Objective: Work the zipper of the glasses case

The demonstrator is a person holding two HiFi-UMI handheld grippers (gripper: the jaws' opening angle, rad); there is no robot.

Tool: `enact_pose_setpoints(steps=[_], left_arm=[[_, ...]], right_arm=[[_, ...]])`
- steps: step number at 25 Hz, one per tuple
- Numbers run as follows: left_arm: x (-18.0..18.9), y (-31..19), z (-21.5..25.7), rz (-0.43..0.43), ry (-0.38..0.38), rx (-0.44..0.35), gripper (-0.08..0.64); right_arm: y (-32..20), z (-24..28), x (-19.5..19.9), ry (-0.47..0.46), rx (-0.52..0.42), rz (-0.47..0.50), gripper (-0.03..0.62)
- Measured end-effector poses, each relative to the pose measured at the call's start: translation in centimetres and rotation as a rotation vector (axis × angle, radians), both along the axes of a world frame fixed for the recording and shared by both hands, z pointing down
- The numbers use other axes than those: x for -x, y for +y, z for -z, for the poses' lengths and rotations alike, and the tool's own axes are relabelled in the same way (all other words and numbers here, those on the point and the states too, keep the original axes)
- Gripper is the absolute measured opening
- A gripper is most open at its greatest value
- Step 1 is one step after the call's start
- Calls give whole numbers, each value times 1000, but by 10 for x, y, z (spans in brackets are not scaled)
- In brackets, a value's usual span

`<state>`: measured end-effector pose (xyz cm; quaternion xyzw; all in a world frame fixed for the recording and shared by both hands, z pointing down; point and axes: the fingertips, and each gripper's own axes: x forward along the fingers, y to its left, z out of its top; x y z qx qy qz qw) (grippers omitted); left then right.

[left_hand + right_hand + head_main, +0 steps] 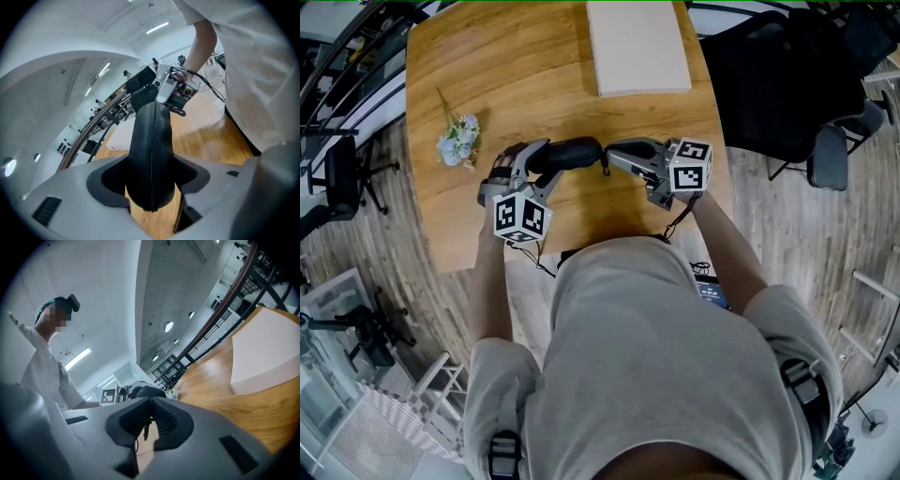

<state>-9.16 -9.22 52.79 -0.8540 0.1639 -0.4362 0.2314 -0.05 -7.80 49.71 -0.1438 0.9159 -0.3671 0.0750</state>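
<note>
– Shoulders and a grey shirt fill the bottom of the head view, nearest the lens. What are the hands doing above them?

– Each holds a tool over the wooden surface. The left tool has its jaws set wide and pressed against both sides of the black glasses case, clamping one end of it. The case lies crosswise at centre frame, between the two tools. Whether it rests on the wood or hangs just above it, I cannot tell.

– And the other one?

– The right tool is closed almost completely. Its pads pinch the small dark zipper pull at the far end of the case.

– Is the case open at all?

– The left gripper view shows the zipper as one closed line up the middle of the case. I judge the pull is gripped but the opening stroke has not begun.

– So what does the next move need?

– The pull should be drawn along the track toward the left tool, following the curve, while the left clamp holds firm. That tab is tiny, so a tug off-line could slip it from the pads.

– Is anything in the way?

– No. A bunch of pale flowers lies at mid-left and a white box at the top, both well apart from the case.
</note>
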Motion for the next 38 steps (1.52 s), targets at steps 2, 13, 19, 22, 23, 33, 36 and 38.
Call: enact_pose_setpoints(steps=[2,13,19,22,23,33,36,38], left_arm=[[1,0,-4,11,-13,5,284],[-2,1,-24,111,-62,63,279],[-5,-4,-38,188,-117,80,273],[-9,-6,-42,205,-121,89,273],[-10,-7,-42,207,-119,89,273],[-20,-1,-25,185,-51,50,273],[-25,2,-19,170,-32,26,273],[-26,3,-18,175,-26,16,273]], right_arm=[[-1,-1,-3,27,-16,-27,26],[0,-6,-4,196,-77,-76,25],[2,-5,1,405,-215,-99,25],[5,-2,8,415,-228,-104,25],[4,-2,8,419,-223,-117,25],[-15,-19,-12,532,-162,-230,25],[-19,-26,-16,571,-147,-249,25],[-20,-27,-16,575,-140,-255,25]])
